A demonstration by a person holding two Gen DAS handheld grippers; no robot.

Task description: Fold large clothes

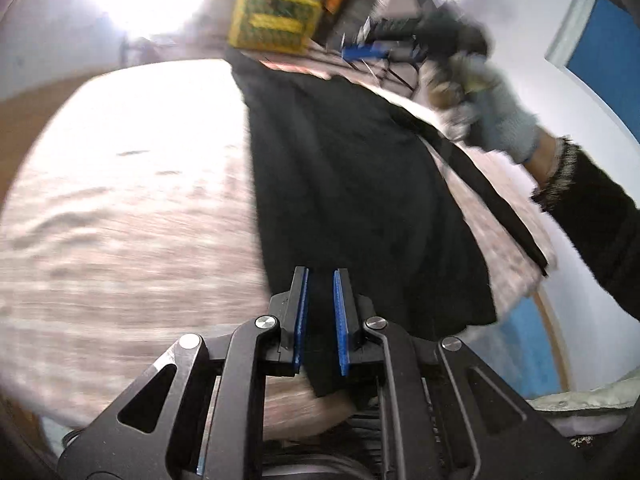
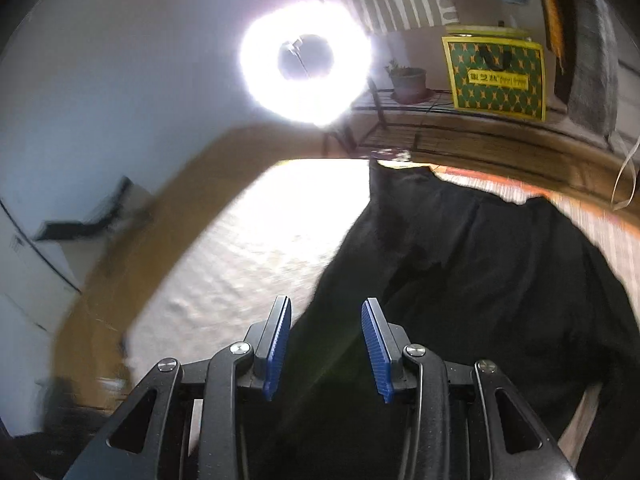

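Left wrist: the left gripper (image 1: 321,276) pinches a fold of the large black cloth garment (image 1: 352,184) spread over the pale patterned bedspread (image 1: 120,208). Right wrist: the right gripper (image 2: 326,308) stands spread, unclamped, above the garment's edge.

One black garment (image 1: 352,184), two grippers: left gripper (image 1: 321,316), right gripper (image 2: 326,344); one yellow-green bag (image 2: 496,76), one ring light (image 2: 306,62).

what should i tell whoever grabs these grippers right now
Left gripper: shut on an edge of the black garment.
Right gripper: jaws apart above the cloth, nothing pinched as far as the view shows.
The garment lies along the bed, a strip trailing off the right side.
Done: no neat fold visible yet.
Left: probably grab a second edge with the right, then fold.
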